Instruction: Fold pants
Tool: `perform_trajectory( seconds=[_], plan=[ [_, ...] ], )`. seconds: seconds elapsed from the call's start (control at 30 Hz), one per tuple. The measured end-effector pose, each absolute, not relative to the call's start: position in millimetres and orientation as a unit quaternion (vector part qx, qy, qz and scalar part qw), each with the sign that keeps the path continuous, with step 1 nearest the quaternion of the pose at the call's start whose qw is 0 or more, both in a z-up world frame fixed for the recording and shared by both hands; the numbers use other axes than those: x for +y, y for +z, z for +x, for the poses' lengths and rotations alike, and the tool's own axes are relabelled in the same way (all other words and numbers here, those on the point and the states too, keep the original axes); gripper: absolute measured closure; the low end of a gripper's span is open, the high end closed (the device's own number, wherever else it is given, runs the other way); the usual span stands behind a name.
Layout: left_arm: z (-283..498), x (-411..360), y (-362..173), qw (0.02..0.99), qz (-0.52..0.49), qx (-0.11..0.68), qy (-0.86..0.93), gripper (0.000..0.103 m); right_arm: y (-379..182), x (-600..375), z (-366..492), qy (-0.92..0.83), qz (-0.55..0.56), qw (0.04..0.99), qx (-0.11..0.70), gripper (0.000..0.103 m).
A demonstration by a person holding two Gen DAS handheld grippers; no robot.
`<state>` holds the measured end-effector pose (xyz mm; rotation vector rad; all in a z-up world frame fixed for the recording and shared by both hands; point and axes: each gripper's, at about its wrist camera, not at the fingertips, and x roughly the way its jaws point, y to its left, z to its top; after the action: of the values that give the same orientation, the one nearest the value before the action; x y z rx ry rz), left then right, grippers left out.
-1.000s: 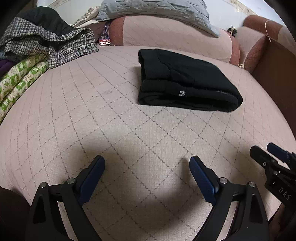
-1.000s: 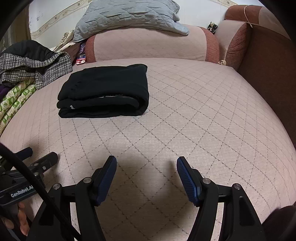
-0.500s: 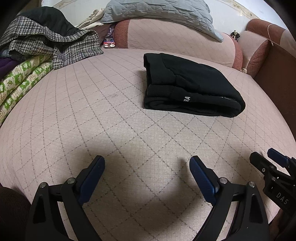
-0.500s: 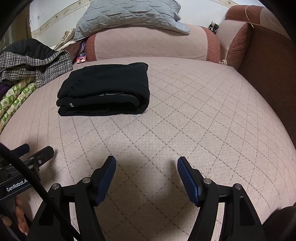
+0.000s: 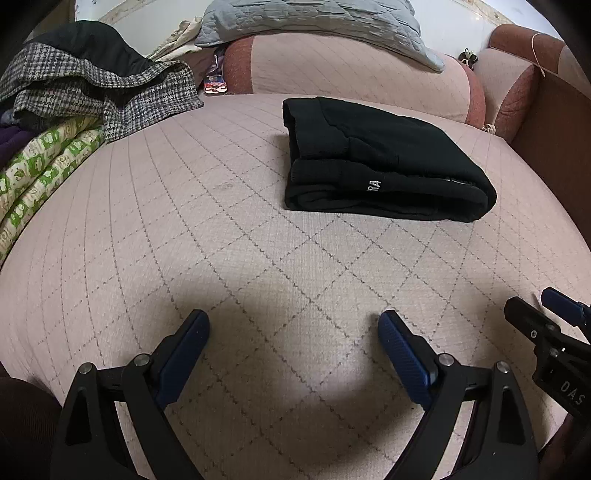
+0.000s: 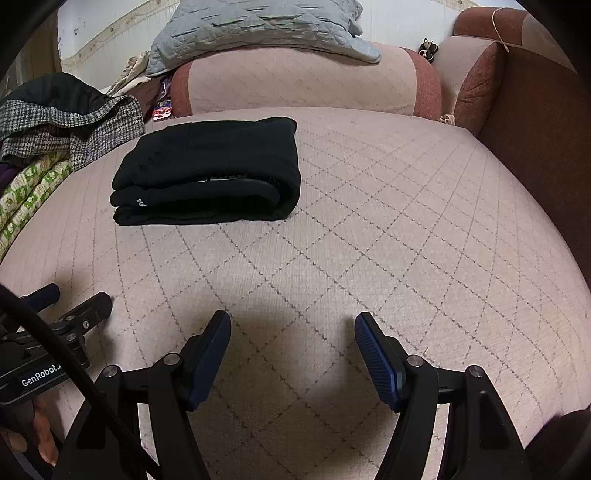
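Black folded pants [image 5: 373, 162], "RA" lettering [image 5: 375, 185], "GenRobot" label [image 6: 38, 378]

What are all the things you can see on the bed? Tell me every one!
pants: one, black, folded, lying mid-bed
bed cover: one, pink with a diamond pattern, under everything
bolster: one, pink with red ends, at the head
quilt: one, grey, on the bolster
checked coat: one, black and white, far left
green blanket: one, green and cream print, left edge
left gripper: one, black with blue pads, jaws open, empty
right gripper: one, same colours, jaws open, empty
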<state>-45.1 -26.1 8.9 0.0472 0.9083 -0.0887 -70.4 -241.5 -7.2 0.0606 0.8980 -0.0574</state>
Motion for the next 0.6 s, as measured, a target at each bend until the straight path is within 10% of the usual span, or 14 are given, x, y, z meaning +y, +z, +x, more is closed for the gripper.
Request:
perform_trajectory(
  seconds=[0.6],
  plan=[
    [-40.5, -28.0, 2.8, 0.901, 0.030, 0.432, -0.035, 0.000, -11.7, -238.3, -70.1, -0.029, 0.028, 0.897, 0.441, 0.027]
  ],
)
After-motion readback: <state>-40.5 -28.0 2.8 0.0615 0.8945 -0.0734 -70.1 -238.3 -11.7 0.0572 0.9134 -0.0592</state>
